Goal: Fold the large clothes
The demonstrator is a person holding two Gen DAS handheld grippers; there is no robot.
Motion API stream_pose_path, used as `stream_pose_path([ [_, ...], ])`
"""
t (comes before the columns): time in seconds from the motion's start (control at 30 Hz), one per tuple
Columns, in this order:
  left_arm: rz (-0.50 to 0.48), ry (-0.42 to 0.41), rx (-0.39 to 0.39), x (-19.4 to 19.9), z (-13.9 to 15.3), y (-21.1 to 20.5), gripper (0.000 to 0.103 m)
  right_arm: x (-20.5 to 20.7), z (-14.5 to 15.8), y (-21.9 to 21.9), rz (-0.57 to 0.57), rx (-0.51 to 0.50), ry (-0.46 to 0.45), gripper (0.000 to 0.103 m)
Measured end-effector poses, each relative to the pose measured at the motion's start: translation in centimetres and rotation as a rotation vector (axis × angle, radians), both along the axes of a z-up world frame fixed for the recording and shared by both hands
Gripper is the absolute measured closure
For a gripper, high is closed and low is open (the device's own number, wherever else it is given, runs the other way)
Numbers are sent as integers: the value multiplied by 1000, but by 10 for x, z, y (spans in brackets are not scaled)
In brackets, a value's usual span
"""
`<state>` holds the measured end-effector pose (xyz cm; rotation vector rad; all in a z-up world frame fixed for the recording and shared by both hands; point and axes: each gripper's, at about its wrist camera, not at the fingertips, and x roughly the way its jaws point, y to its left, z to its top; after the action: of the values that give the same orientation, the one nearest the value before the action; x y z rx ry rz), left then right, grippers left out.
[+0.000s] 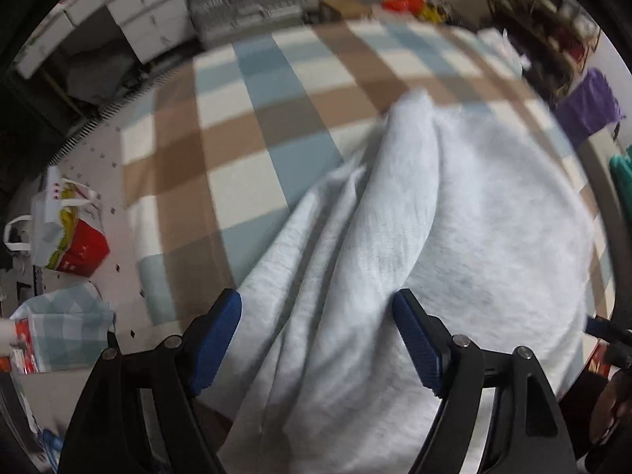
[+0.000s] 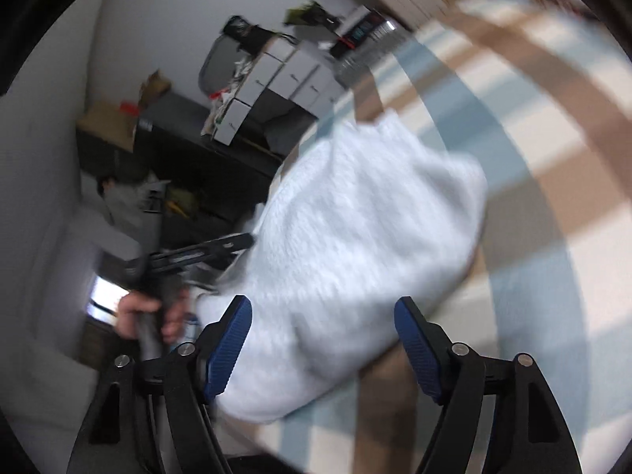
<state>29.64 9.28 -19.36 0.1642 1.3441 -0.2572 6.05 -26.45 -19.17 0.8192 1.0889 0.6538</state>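
On the checked blanket (image 1: 252, 91) lies the garment (image 1: 454, 217), pale grey-white, bunched into long folds and spread toward me. From my left camera I see my left gripper (image 1: 318, 316) pointing steeply down over its near part, jaws wide apart; cloth lies beneath and between the blue pads (image 1: 215, 339) but neither pad presses on it. My right gripper (image 2: 322, 326) is likewise spread, with the garment (image 2: 355, 237) mounded ahead and between its pads (image 2: 229, 347), not pinched. Right view is heavily blurred. In it, a hand (image 2: 138, 312) holds the other tool's handle at left, beside the cloth's edge. Floor left of the blanket: a red bag (image 1: 81, 251). White drawers (image 1: 146, 12) stand behind.
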Motion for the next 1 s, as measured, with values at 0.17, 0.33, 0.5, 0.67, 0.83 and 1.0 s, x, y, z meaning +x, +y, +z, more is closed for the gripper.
stream_pose_path([
  [0.17,39,107,-33,2,-15,7,2,6,-31,27,96,-72,114,27],
  [0.33,74,199,-122,5,-39,17,0,13,-35,40,103,-37,116,26],
  [0.5,102,208,-154,-6,-42,16,1,13,-24,43,90,-86,51,26],
  [0.67,146,251,-221,-28,-46,6,1,22,-19,33,43,-98,23,28],
  [0.83,98,299,-330,-61,-48,-16,2,34,-19,4,-18,-57,27,28],
  [1.0,42,349,-447,-121,-50,-57,2,38,-16,-41,-81,-62,8,28],
])
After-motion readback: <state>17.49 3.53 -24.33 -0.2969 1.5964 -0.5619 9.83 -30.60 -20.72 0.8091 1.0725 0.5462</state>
